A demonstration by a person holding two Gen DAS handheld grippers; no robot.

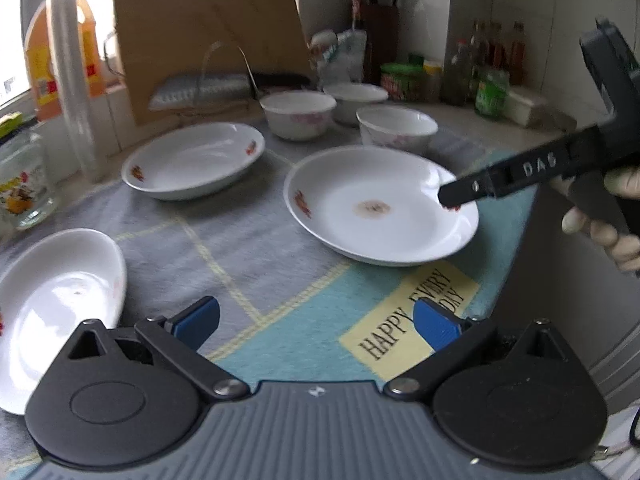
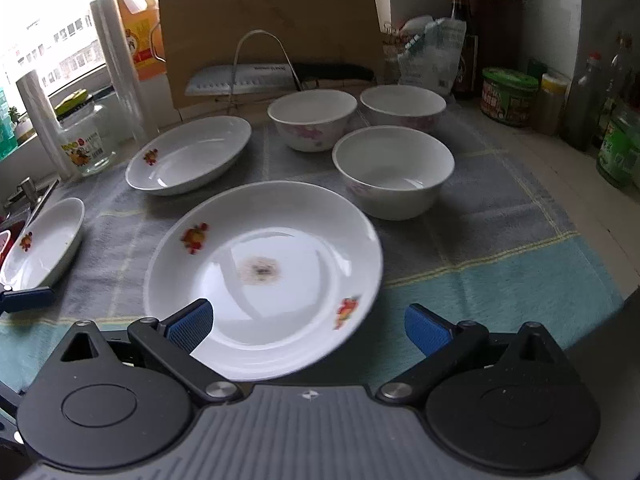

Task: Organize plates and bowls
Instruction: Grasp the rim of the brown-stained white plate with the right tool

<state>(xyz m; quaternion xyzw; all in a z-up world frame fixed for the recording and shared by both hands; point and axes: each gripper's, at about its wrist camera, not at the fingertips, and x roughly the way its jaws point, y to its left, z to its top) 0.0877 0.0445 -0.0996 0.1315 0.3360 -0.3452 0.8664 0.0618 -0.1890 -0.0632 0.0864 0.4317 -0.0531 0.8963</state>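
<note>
We hold our left gripper (image 1: 316, 322) low over the near edge of the worktop, its jaws spread wide with nothing between them, above the checked cloth (image 1: 248, 248) and its yellow patch of lettering (image 1: 416, 316). Our right gripper (image 2: 308, 326) also has its jaws apart; the near rim of the round plate (image 2: 264, 276) lies between its blue pads (image 2: 190, 326), though we cannot tell whether either pad touches the rim. From the left wrist view one black finger of that right gripper (image 1: 456, 196) reaches over the plate's right rim, and our hand (image 1: 600, 224) shows behind it.

The round plate sits near the middle of the cloth, with a brownish mark at its centre and red flower prints on the rim. Behind it to the left lies an oval dish (image 2: 188, 154), and a second oval dish (image 2: 44, 240) rests at the left edge of the cloth. Three white bowls stand toward the back right: one (image 2: 394, 172) just behind the plate, and two more (image 2: 312, 118) (image 2: 402, 106) side by side behind that, close together.

Along the back of the worktop a wooden board (image 2: 272, 20) leans upright, with a knife (image 2: 280, 76) lying on a wire stand before it. A bottle of oil (image 2: 138, 24) stands by the window, and a glass jar (image 2: 86, 146) sits at the back left corner.
</note>
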